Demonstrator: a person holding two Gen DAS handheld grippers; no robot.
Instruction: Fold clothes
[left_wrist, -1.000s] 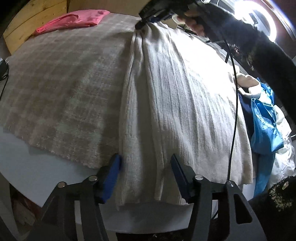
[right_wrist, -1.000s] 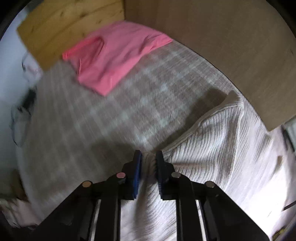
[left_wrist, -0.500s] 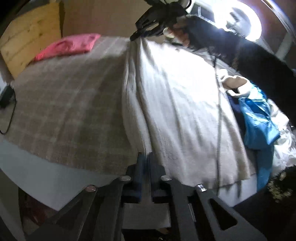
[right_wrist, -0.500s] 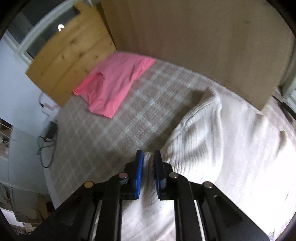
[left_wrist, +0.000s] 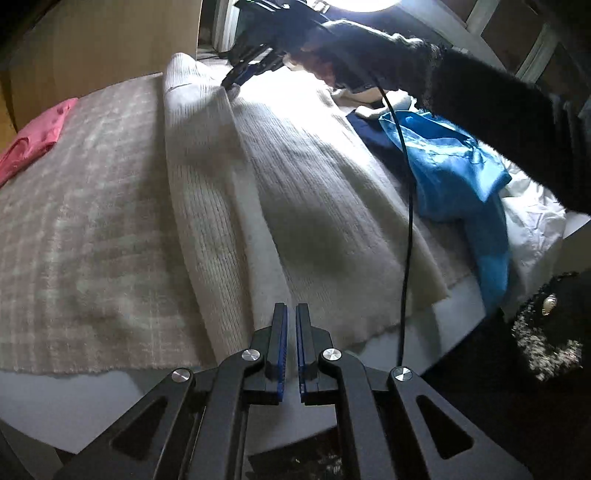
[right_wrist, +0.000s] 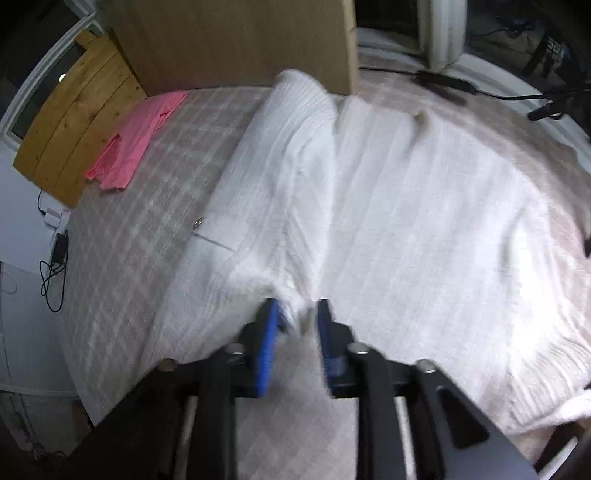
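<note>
Both grippers sit on the sweater (left_wrist: 306, 192): the left gripper (left_wrist: 291, 345) is pinched nearly together at the near hem, apparently on a fold of knit, though the contact is hard to see; the right gripper (right_wrist: 295, 325) stands partly apart, with a tuft of knit between its fingers, and whether it grips cannot be told. A plaid cloth (left_wrist: 85, 206) covers the surface. On it the cream ribbed sweater lies lengthways, from the near edge to the far side, its left side doubled over in a long ridge. It looks soft, thick and stretchy, likely to sag, so hems and folded edges are the best holds. Blue clothing (left_wrist: 454, 173) lies right; a pink top (right_wrist: 136, 144) far left.
</note>
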